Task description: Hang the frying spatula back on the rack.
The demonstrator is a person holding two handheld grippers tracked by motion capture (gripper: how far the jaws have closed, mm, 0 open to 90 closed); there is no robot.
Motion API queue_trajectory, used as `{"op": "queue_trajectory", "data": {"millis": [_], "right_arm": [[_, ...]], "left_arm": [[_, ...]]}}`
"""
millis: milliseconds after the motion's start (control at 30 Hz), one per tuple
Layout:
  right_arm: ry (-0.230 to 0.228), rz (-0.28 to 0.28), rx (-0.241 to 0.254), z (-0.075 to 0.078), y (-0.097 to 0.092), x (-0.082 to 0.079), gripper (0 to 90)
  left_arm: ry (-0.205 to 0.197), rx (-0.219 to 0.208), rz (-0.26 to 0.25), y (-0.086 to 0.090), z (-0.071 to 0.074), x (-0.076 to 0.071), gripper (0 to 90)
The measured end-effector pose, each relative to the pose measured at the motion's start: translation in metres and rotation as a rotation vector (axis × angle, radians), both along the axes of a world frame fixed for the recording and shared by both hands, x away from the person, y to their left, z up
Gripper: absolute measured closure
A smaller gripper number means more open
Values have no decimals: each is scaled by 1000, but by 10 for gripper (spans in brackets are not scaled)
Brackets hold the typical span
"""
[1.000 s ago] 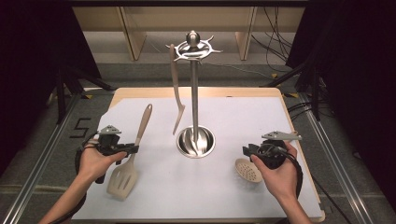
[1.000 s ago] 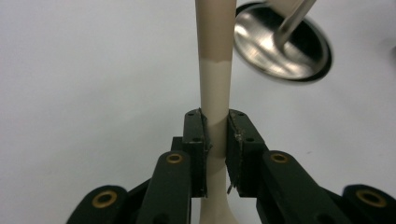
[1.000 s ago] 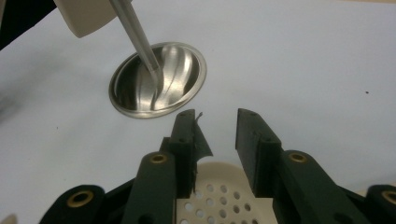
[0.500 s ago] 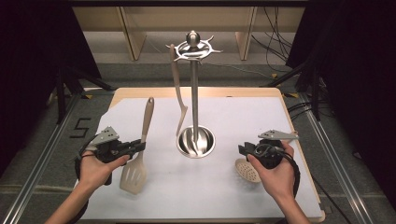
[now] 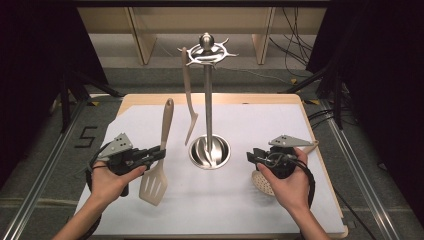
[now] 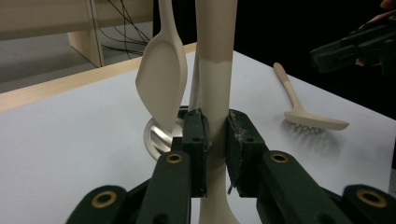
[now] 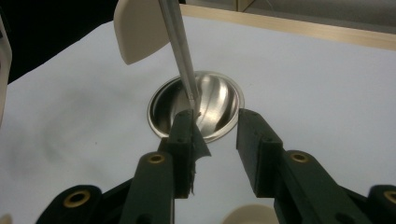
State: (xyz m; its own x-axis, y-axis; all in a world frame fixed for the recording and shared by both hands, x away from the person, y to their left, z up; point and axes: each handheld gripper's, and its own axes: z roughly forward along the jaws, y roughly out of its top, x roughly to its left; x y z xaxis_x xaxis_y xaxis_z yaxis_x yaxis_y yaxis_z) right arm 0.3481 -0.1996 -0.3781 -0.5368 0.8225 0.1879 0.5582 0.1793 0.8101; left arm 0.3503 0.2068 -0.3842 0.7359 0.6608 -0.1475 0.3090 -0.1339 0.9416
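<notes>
The left hand-held gripper (image 5: 159, 151) clamps the handle of a beige slotted spatula (image 5: 159, 155) near its lower part; in the left gripper view both pads press the handle (image 6: 215, 116). The spatula's blade hangs toward 6 o'clock above the white desk (image 5: 240, 200), its handle pointing to 12. At 3 o'clock from it stands a steel utensil stand (image 5: 209, 150), with a beige turner (image 5: 189, 107) hanging from its top hooks. The right hand-held gripper (image 5: 250, 157), at 3 o'clock of the stand's base, has its jaws parted with nothing between them. A beige skimmer (image 5: 261, 182) lies under the right hand.
</notes>
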Motion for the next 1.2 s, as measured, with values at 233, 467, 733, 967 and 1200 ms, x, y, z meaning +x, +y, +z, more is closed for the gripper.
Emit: {"op": "queue_trajectory", "data": {"millis": [233, 467, 733, 967, 1200], "right_arm": [[2, 19, 0, 0, 3, 0, 680], [10, 14, 0, -4, 3, 0, 681], [16, 7, -4, -6, 0, 1, 682], [-7, 22, -23, -8, -2, 3, 682], [-11, 13, -47, -7, -3, 3, 682]], "left_arm": [[-37, -20, -15, -6, 11, 2, 780], [-73, -34, -25, -12, 25, 6, 780], [-99, -39, -36, -18, 39, 10, 780], [-112, -44, -48, -19, 46, 14, 780], [-118, -50, -70, -21, 56, 19, 780]]}}
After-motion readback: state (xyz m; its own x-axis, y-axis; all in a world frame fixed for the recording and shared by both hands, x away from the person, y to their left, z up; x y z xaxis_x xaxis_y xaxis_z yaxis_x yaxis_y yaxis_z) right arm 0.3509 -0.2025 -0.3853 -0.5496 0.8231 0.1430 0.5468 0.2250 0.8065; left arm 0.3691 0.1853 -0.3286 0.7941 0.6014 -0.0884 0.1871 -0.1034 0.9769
